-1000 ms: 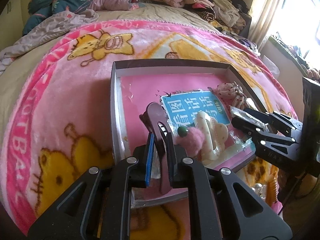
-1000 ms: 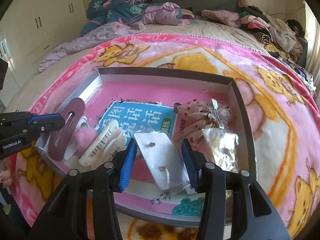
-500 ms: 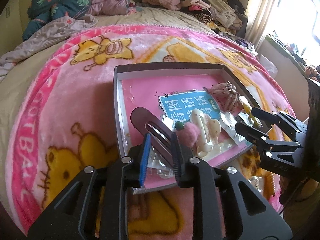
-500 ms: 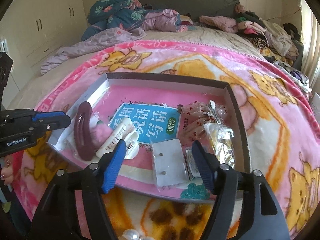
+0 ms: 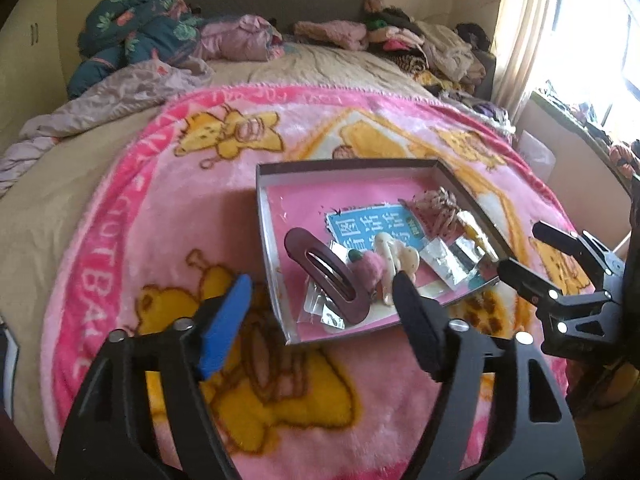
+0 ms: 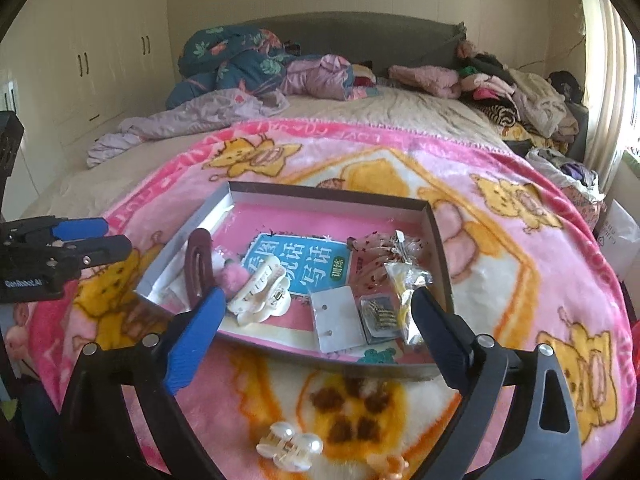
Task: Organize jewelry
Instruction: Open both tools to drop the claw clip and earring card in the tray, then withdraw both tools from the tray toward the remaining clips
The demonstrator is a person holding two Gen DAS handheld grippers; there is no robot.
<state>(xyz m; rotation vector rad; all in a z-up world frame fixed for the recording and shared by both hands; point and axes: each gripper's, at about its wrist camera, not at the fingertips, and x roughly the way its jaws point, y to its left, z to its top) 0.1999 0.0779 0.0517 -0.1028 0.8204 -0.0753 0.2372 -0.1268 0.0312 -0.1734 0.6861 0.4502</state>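
Now both the left gripper [image 5: 322, 304] and right gripper [image 6: 316, 320] gape empty at lower frame, hair clip [image 5: 326, 276] lying in the tray [image 5: 276, 280].

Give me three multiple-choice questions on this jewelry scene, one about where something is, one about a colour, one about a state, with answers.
1. Where is the pearl claw clip?
A. inside the box
B. on the blanket, outside the box
C. in the right gripper

2. What colour is the long oval hair clip?
A. maroon
B. green
C. white

3. How is the left gripper?
A. shut on a clip
B. open, holding nothing
C. out of view

Answers: 1 B, it lies on the blanket in front of the box. 2 A, dark maroon in both views. 3 B, its jaws stand wide apart with nothing between them.
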